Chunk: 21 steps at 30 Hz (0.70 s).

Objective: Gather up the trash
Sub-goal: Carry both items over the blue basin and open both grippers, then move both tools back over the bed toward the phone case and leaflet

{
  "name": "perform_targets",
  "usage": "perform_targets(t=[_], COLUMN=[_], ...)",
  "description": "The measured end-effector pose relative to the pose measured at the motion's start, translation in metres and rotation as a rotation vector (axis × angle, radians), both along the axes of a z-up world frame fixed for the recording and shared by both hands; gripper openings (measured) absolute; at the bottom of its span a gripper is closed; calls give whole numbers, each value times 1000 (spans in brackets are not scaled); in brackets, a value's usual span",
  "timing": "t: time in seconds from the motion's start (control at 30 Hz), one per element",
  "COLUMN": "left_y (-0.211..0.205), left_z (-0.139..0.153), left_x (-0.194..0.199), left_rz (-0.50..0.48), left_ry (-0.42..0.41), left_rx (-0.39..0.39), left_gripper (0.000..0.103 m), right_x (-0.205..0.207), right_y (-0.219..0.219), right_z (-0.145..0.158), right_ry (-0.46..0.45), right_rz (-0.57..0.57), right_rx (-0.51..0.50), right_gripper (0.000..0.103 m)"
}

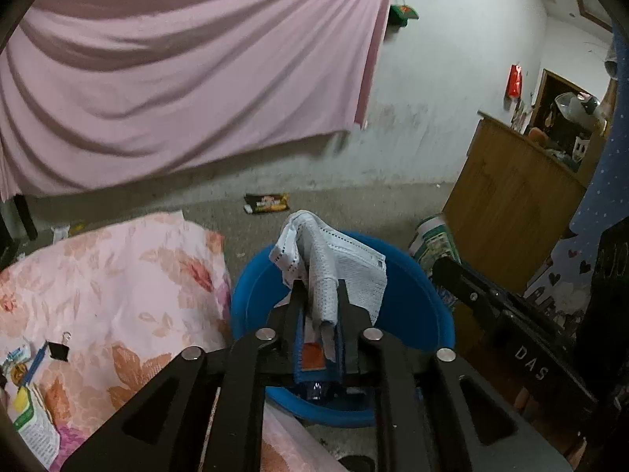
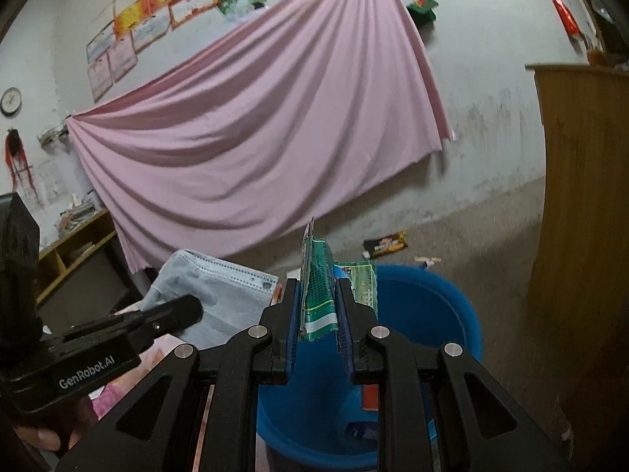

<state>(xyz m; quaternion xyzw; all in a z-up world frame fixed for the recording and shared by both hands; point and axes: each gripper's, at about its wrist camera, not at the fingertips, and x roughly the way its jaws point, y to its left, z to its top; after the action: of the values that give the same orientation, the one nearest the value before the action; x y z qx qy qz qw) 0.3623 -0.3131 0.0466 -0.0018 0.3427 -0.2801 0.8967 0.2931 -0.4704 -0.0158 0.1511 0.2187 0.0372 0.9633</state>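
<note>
Two hand-held grippers (image 1: 320, 295) (image 2: 316, 295) over one blue basin (image 1: 251, 287): left grasps a mask (image 1: 334, 263), right a wrapper (image 2: 320, 287)

Grey floor (image 1: 354, 204) is pretty grubby: a blue bucket (image 1: 428, 314) sits on it, with a dark snack wrapper (image 1: 267, 202) near the wall. The floral bed (image 1: 118, 275) has a binder clip (image 1: 59, 350) and some leaflets (image 1: 35, 428).
</note>
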Motion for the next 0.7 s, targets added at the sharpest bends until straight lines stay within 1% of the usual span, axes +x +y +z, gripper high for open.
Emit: perform_targets(t=[0.13, 0.2, 0.27, 0.4, 0.6, 0.7], left_y=[4, 8, 9, 10, 18, 22], left_z=[-9, -11, -10, -8, -7, -4], left_x=[4, 1, 1, 0, -3, -5], left_rz=[-7, -9, -5, 7, 31, 46], left_ry=[53, 66, 65, 61, 30, 15], left_rx=[-3, -9, -14, -17, -13, -6], left_gripper=[22, 26, 35, 36, 37, 38], right_x=[7, 10, 11, 11, 9, 8], right_y=[-5, -6, -7, -10, -12, -15], right_z=[-7, -8, -10, -10, -6, -5], right_ry=[45, 64, 78, 80, 68, 54], right_rz=[-5, -4, -8, -13, -21, -27], right_rx=[24, 37, 41, 46, 45, 48], right_gripper=[22, 23, 25, 26, 28, 32])
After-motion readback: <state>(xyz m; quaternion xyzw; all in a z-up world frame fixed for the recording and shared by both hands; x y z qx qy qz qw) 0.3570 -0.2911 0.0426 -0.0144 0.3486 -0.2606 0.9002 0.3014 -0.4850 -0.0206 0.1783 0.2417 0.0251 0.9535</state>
